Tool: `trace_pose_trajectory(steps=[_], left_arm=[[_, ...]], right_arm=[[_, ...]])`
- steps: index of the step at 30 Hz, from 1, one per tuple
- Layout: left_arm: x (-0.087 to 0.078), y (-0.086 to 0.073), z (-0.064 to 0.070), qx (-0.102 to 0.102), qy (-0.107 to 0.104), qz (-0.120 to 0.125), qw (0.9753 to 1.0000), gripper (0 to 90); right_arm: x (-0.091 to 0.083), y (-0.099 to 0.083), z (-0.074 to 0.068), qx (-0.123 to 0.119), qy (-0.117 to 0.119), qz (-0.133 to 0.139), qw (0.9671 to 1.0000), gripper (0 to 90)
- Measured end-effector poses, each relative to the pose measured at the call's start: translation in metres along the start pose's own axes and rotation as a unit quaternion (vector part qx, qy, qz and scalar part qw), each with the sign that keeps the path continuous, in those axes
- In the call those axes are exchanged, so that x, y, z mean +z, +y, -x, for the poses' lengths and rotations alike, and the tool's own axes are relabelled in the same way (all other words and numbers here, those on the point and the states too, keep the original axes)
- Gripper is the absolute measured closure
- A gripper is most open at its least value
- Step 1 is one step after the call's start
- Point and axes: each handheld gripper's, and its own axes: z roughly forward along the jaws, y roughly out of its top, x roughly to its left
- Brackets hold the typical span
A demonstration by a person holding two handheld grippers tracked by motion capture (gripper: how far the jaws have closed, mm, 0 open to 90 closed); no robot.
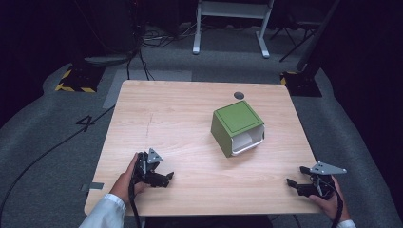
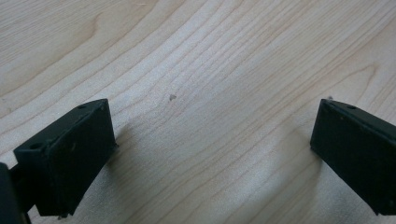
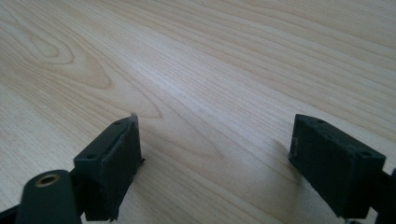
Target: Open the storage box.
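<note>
- Where the tabletop (image 1: 180,118) is light wood with wavy grain lines, a green box (image 1: 236,127) sits a bit right of the middle, toward the far side.
- The green box has a flat green top with a thin dark line drawn near its edges, like a frame.
- Its left side is plain green too.
- Its front right side is open, and something white with a rounded rim shows inside, low down.
- The box sits turned, so one corner points at the person.
- A small dark round spot (image 1: 239,95) is on the tabletop just behind the box.
- The left tool (image 1: 167,177) rests low over the near left part of the tabletop, held by a hand with a white sleeve (image 1: 105,213).
- Its jaws are spread wide, with bare wood between them.
- The right tool (image 1: 293,182) is at the near right corner, also spread wide with nothing between its jaws.
- Both tools are well apart from the green box.
</note>
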Motion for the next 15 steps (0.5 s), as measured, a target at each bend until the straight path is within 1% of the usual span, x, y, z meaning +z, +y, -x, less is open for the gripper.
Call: trace_pose_trajectory(steps=[3,6,7,8,9,11,12,14,15], left_arm=[[-0.0001,-0.0002,-0.0008,0.003,-0.003,0.001,1.0,0.2],[-0.0012,-0.0011,-0.003,0.014,-0.008,0.0,0.9999,0.3],[-0.0013,-0.0016,-0.0033,0.014,-0.012,0.002,0.9998,0.4],[-0.002,-0.0021,-0.0037,0.018,-0.016,0.0,0.9997,0.4],[-0.002,-0.0021,-0.0037,0.018,-0.016,0.0,0.9997,0.4],[-0.0025,-0.0027,-0.0046,0.022,-0.019,0.001,0.9996,0.5],[-0.0029,-0.0032,-0.0058,0.028,-0.024,0.001,0.9993,0.4],[-0.0033,-0.0036,-0.0066,0.031,-0.028,0.001,0.9991,0.4],[-0.0038,-0.0039,-0.0074,0.036,-0.029,0.0,0.9989,0.4]], right_arm=[[0.0001,0.0,-0.0001,-0.001,-0.001,-0.001,1.0,16.5],[0.0002,0.0003,-0.0004,-0.001,-0.002,-0.001,1.0,16.1],[0.0005,0.0005,-0.0006,-0.002,-0.001,-0.002,1.0,16.0],[0.0007,0.0009,-0.0007,-0.008,0.002,-0.001,1.0,16.7],[0.0007,0.0009,-0.0007,-0.008,0.002,-0.001,1.0,16.7],[0.0005,0.0025,-0.0014,-0.016,0.005,-0.002,0.9999,19.6],[0.0005,0.0032,-0.0015,-0.019,0.006,-0.002,0.9998,20.4],[0.0004,0.0043,-0.0017,-0.02,0.008,-0.004,0.9998,20.7],[-0.0002,0.0097,-0.0028,-0.021,0.019,-0.001,0.9996,21.0]])
